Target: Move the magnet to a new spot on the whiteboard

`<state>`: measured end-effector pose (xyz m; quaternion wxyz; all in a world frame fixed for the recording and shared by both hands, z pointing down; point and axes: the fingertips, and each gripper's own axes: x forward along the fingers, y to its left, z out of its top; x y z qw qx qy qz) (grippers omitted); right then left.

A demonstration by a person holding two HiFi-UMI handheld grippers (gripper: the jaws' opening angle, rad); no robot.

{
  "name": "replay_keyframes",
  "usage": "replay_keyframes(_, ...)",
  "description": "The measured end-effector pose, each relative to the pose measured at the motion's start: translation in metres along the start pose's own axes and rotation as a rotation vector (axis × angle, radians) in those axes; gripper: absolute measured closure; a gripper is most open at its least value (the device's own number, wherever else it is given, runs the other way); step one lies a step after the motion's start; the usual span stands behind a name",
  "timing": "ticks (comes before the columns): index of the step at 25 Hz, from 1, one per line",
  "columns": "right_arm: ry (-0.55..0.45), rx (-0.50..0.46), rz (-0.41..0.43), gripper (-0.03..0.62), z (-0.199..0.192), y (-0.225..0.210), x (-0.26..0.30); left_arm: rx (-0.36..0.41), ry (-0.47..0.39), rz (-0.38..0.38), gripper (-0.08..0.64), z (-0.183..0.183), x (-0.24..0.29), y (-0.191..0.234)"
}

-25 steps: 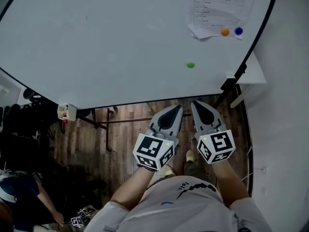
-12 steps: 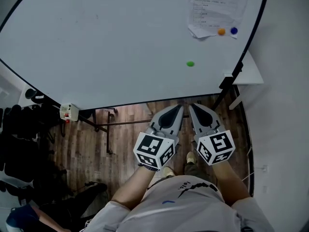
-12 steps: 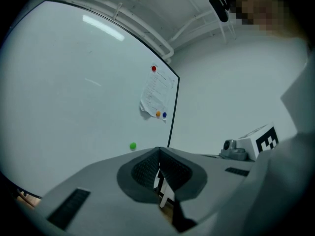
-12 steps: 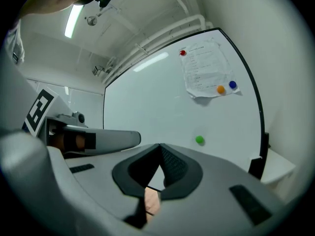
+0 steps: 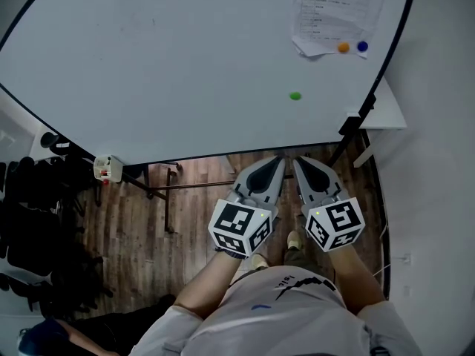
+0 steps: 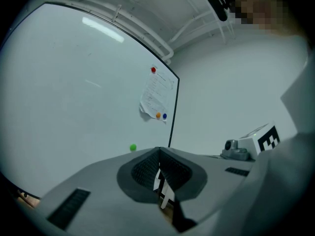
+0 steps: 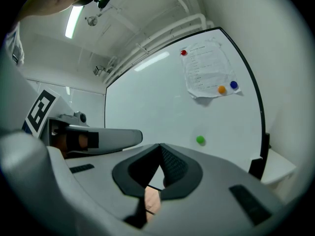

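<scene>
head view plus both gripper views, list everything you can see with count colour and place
whiteboard: one, white, black frame, upper head view
green magnet: one, green, alone, board's lower right
paper sheet: one, white, printed, board's upper right
orange magnet: one, orange, sheet's lower edge
blue magnet: one, blue, right of the orange one
red magnet: one, red, sheet's top
wooden floor: brown, below the board
left hand-held gripper: one, grey, shut, empty
right hand-held gripper: one, grey, shut, empty, beside it
</scene>
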<state>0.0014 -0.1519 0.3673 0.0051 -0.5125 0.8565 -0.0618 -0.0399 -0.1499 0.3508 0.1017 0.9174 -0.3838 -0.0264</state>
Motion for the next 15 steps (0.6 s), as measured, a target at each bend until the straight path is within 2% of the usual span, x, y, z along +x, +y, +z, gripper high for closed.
replay_keyframes(15, 0.007, -0.022, 0.002, 0.578, -0.001, -0.008, 0.001, -0.005, -0.006, 0.007, 0.549, 0.000, 0.011, -0.003)
